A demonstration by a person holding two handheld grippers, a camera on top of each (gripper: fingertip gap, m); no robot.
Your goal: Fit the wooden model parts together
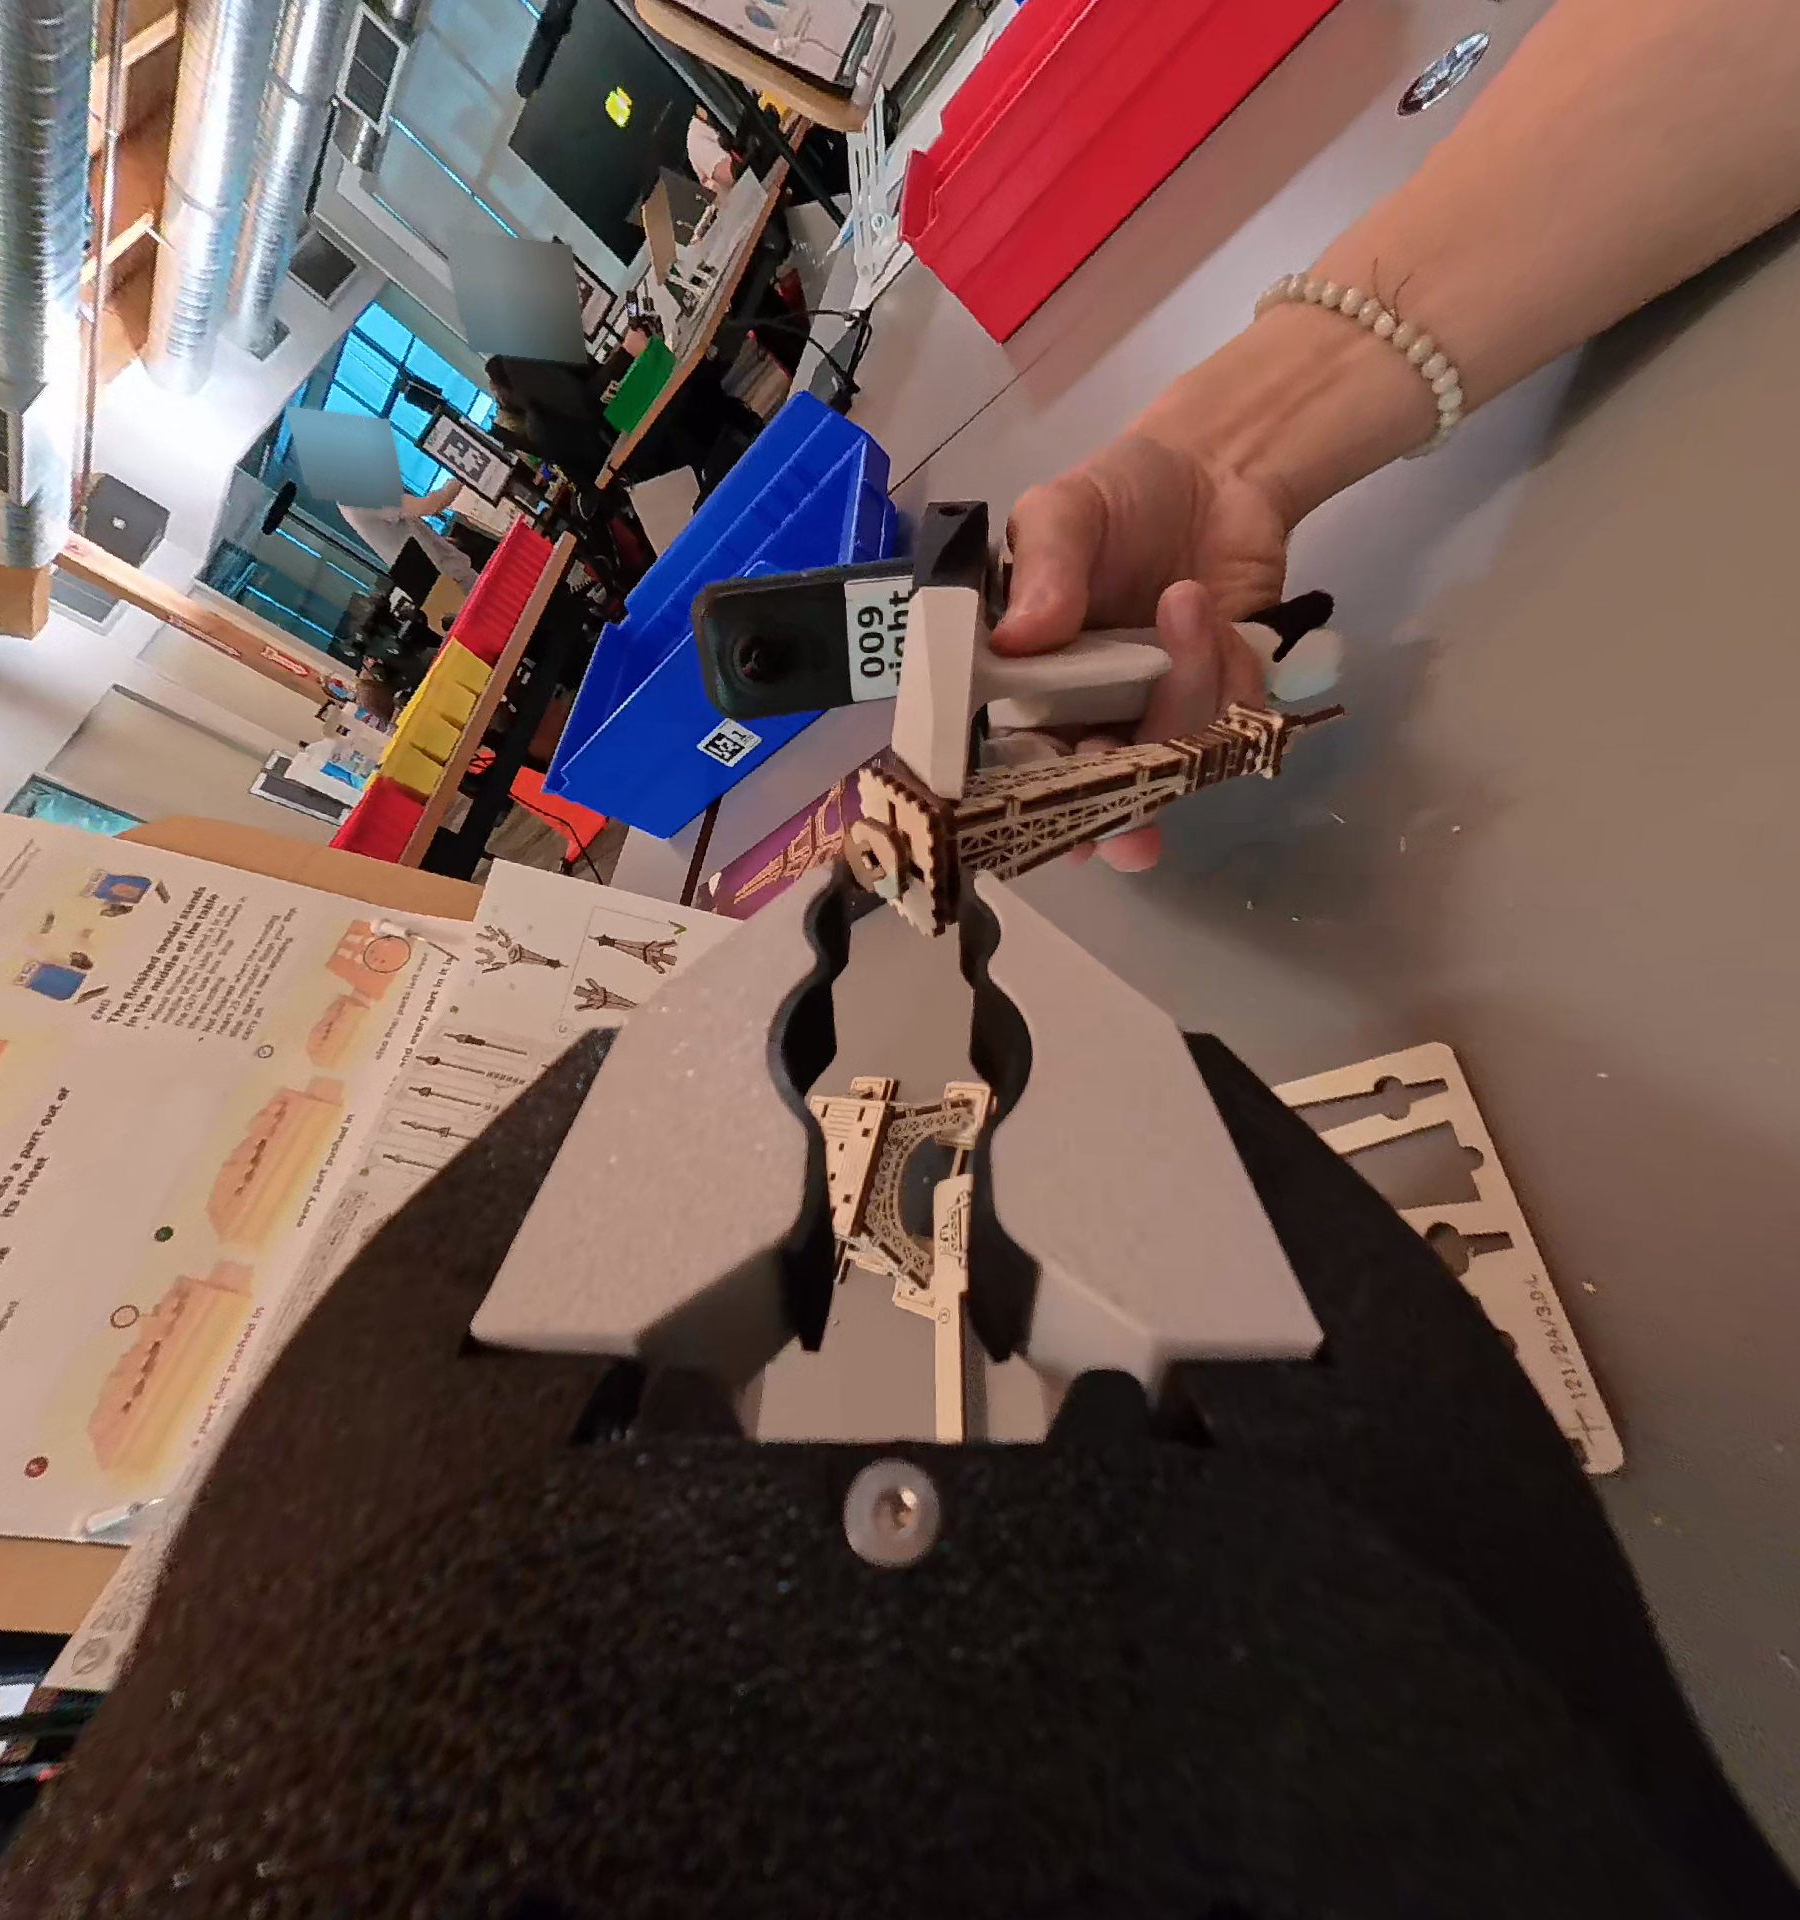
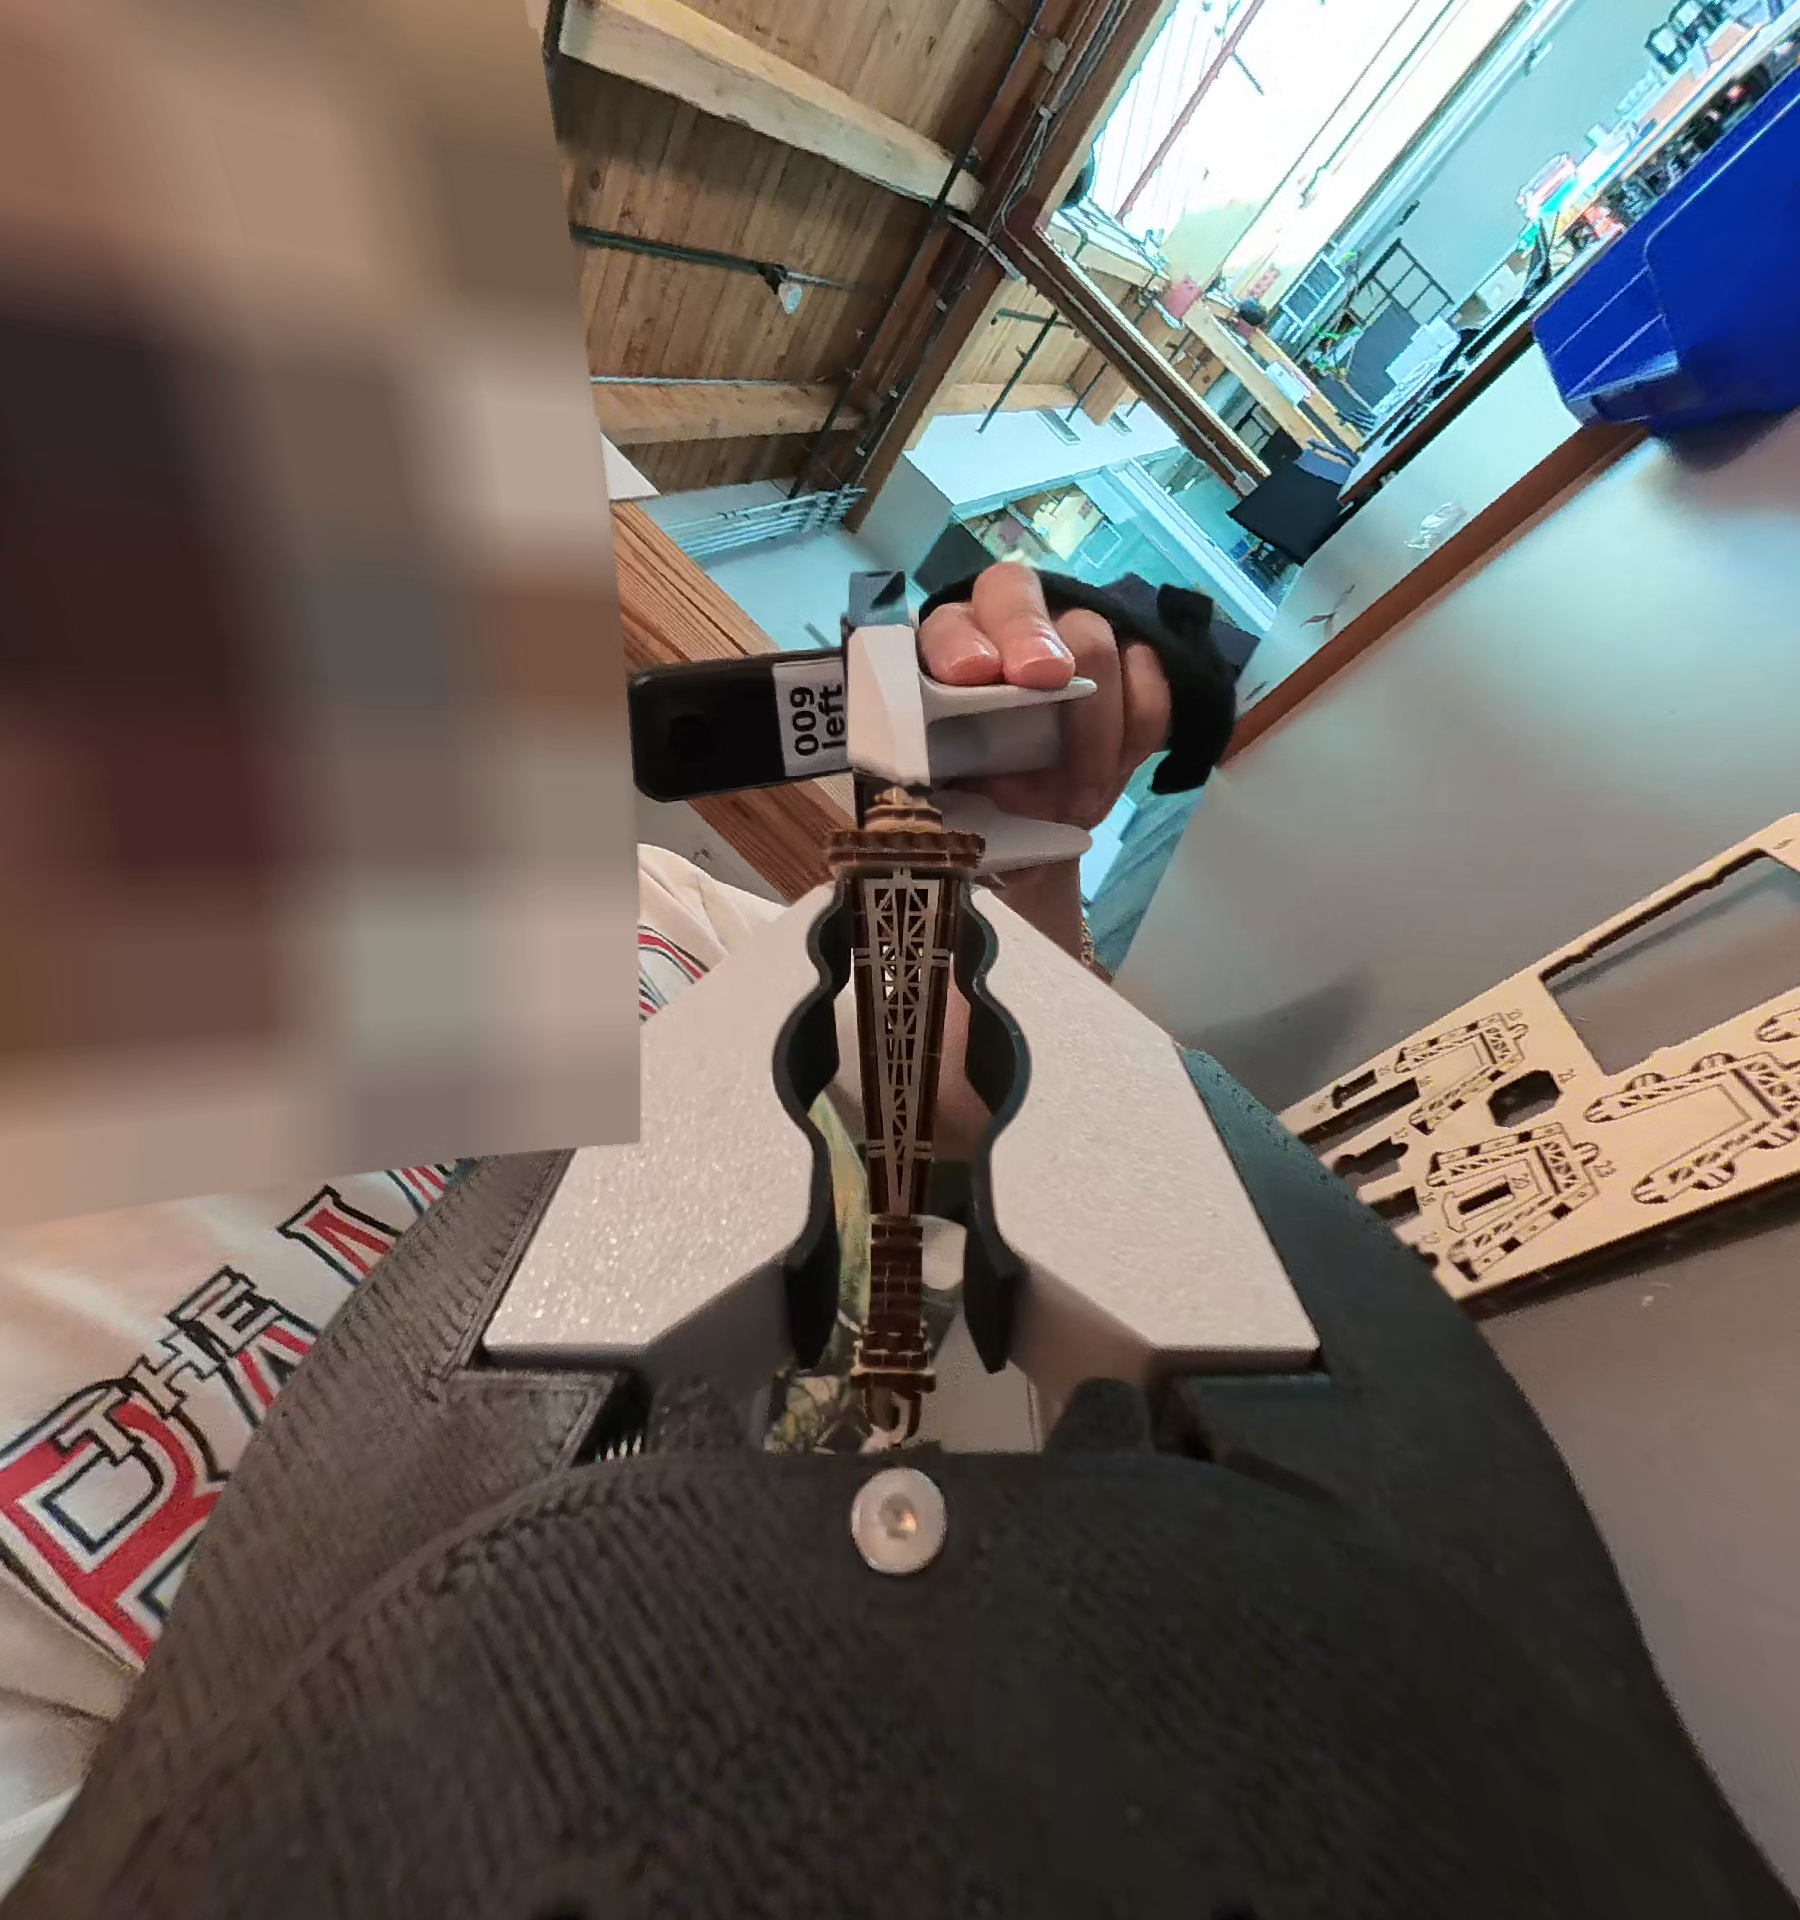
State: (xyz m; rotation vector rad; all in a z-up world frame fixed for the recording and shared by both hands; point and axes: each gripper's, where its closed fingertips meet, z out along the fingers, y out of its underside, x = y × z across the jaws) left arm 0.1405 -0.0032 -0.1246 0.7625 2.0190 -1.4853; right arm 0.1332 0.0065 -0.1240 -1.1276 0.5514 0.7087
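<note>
My right gripper [image 2: 901,914] is shut on the wooden tower's tall lattice upper section [image 2: 901,1039], which lies along its fingers with the wide platform end pointing forward. In the left wrist view this section [image 1: 1104,784] is held level above the grey table [image 1: 1654,831], and its platform end sits just beyond my left gripper's tips. My left gripper [image 1: 901,914] is shut on the pale arched base part [image 1: 891,1174], which sits deep between its fingers. The two grippers face each other closely. The left gripper also shows in the right wrist view [image 2: 880,717].
Printed instruction sheets [image 1: 200,1143] lie at the left. A blue bin [image 1: 730,623] and a red bin [image 1: 1083,135] stand behind. An emptied wooden parts sheet [image 1: 1447,1195] lies at the right, and another sheet holding several parts [image 2: 1602,1122] shows in the right wrist view. A person's torso is close. The grippers are tip to tip, or close to it.
</note>
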